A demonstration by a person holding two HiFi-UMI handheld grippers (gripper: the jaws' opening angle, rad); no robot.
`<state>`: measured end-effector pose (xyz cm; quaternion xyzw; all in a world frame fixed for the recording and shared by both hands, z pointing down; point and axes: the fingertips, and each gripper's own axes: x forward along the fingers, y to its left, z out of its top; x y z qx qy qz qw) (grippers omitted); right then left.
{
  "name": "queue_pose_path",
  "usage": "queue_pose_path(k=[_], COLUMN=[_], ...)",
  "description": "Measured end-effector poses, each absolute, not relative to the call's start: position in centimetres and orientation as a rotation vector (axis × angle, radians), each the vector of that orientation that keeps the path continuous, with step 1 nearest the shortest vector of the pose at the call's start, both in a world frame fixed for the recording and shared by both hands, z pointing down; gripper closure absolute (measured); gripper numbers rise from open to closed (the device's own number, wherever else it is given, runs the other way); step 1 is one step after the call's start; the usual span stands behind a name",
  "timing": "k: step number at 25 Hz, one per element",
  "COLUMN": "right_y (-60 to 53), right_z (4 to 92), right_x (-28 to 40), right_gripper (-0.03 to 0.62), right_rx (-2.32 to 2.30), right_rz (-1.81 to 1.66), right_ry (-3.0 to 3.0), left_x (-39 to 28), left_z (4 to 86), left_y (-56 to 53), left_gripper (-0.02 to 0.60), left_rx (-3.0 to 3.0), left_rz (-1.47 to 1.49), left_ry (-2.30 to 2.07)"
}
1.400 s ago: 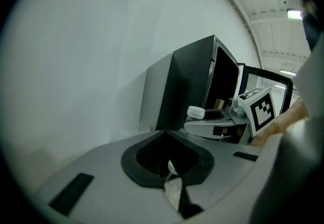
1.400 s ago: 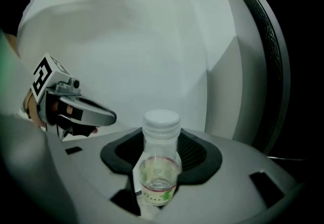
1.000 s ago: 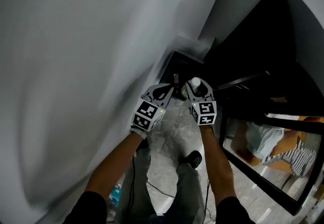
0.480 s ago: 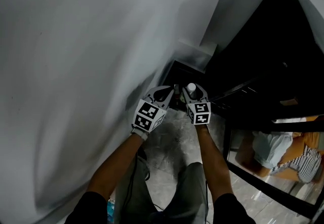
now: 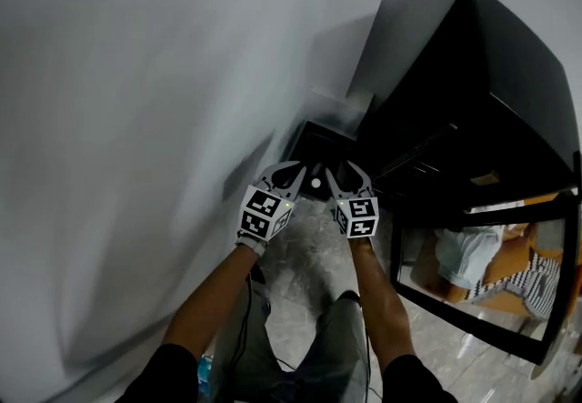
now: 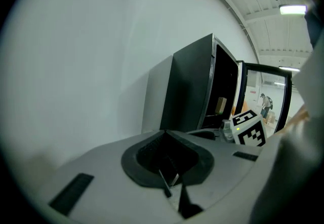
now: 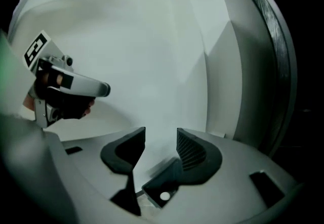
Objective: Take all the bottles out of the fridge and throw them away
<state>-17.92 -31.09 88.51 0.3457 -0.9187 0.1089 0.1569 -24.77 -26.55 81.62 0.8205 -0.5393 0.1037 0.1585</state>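
Head view, from the biggest thing down: pale wall (image 5: pixel 136 74) filling the left, black fridge (image 5: pixel 455 110) against it at right, glass door (image 5: pixel 482 301) swung open at lower right. Shows no bottle in the dark fridge interior; cannot tell what remains there.

Low between wall and fridge, a black bin (image 5: pixel 305 133) on the floor, mouth up. Just over its near edge, left gripper (image 5: pixel 291 172) and right gripper (image 5: pixel 346 172) side by side, close together, both pointing forward and slightly down toward the bin.

Left gripper view: pads pressed together on nothing. Right gripper view: jaws standing apart, only wall in the gap, bin below them.

Smallest: a white round cap (image 5: pixel 316 183) down between the two gripper tips, apparently inside the bin. Probably a bottle seen end-on, long axis roughly upright.

For any further bottle, fridge opening off to the right of both grippers, so right gripper nearer and already spread. Calls for a turn rightward, away from the bin.
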Motion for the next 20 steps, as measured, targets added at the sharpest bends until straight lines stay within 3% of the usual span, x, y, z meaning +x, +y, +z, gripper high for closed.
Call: queue_pose_path(k=[3, 6, 8, 20], right_y=[-29.2, -27.3, -26.0, -20.0], right_z=[80.9, 73.3, 68.6, 50.8], right_x=[-16.7, -15.5, -14.7, -11.1], right_gripper=[0.438, 0.546, 0.585, 0.586], right_rx=[0.997, 1.01, 1.012, 1.018], right_rz=[0.28, 0.26, 0.272, 0.259], right_ry=[-2.653, -2.653, -2.657, -2.711], left_x=[-23.7, -22.6, -21.8, -18.0], left_z=[75.9, 70.0, 66.3, 50.3], left_y=[-25.8, -24.6, -23.7, -18.6], left_gripper=[0.575, 0.575, 0.575, 0.575], left_rx=[2.343, 2.334, 2.332, 2.4], left_rz=[0.266, 0.245, 0.229, 0.14], left_ry=[-1.548, -1.557, -1.557, -1.508])
